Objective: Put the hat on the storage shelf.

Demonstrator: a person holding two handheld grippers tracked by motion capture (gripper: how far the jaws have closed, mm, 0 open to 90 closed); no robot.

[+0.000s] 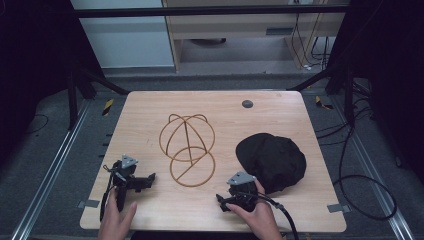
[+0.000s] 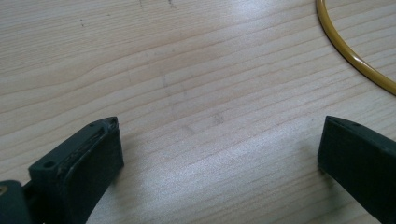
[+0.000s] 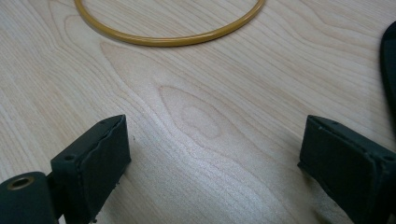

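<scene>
Two hand-held grippers rest near the front edge of a wooden bench (image 1: 150, 107), jaws spread and empty.

One black cap (image 1: 271, 161) lies toward the right edge, just beyond the right gripper (image 1: 223, 202), the nearer one. One wire cap stand (image 1: 187, 149) sits mid-bench between them; the left gripper (image 1: 148, 180) points toward it.

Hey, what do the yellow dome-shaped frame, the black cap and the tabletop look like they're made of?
The frame looks like thin rod, maybe coated wire or plastic: smooth, mustard-yellow, faintly glossy in the gripper views. The black cap seems soft matte fabric; it slumps and reflects nothing. The table looks like pale wood or wood-grain laminate, with a soft sheen.
</scene>
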